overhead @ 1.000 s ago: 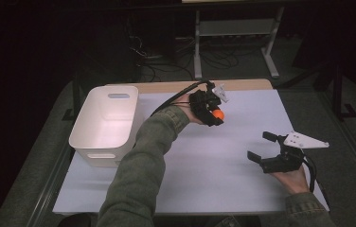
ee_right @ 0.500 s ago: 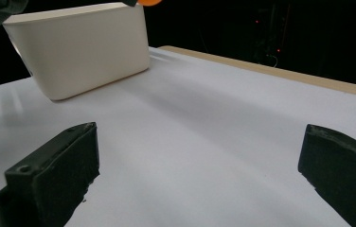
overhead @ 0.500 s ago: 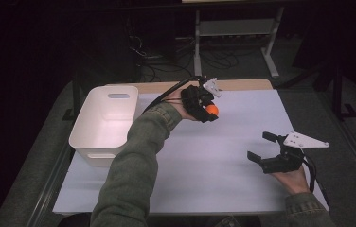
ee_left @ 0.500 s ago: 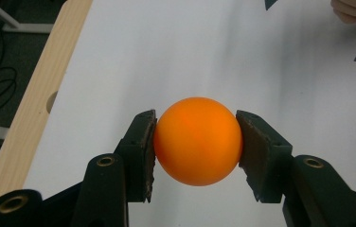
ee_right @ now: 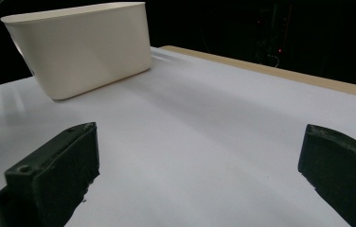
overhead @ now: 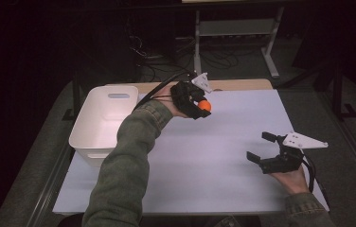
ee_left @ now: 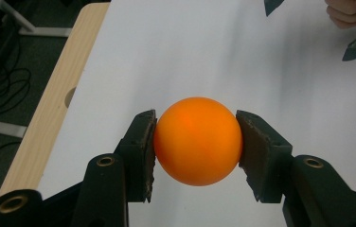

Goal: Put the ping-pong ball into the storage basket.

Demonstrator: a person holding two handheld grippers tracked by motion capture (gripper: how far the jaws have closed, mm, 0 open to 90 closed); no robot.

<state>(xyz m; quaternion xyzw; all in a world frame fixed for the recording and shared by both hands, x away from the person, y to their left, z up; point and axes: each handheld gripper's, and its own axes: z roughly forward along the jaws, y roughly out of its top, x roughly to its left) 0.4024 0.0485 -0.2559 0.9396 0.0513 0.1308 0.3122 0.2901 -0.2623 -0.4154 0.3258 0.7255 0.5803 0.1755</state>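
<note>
One orange ball [ee_left: 197, 141] sits clamped between the two black jaws of the left gripper [ee_left: 196, 142], a pad pressed to each side of it; the ball's lower edge hangs clear of the white table top [ee_left: 214, 56], held above it. Seen from the high view, that left gripper [overhead: 200, 105] is toward twelve o'clock on the table, with the ball [overhead: 205, 105] showing as a small orange spot at its tip. One white bin [overhead: 104, 120] stands at about nine o'clock, just beside the forearm in its green sleeve [overhead: 124, 161]; nothing can be seen lying inside it, though its near wall hides part of the floor. One right gripper [overhead: 264, 152] rests toward four o'clock, well apart from the ball, jaws spread wide with nothing between them. Its own view shows the bin [ee_right: 79, 45] at ten o'clock, cut off at the left edge. Cables [overhead: 143, 56] on the dark floor beyond twelve o'clock are hard to make out.
</note>
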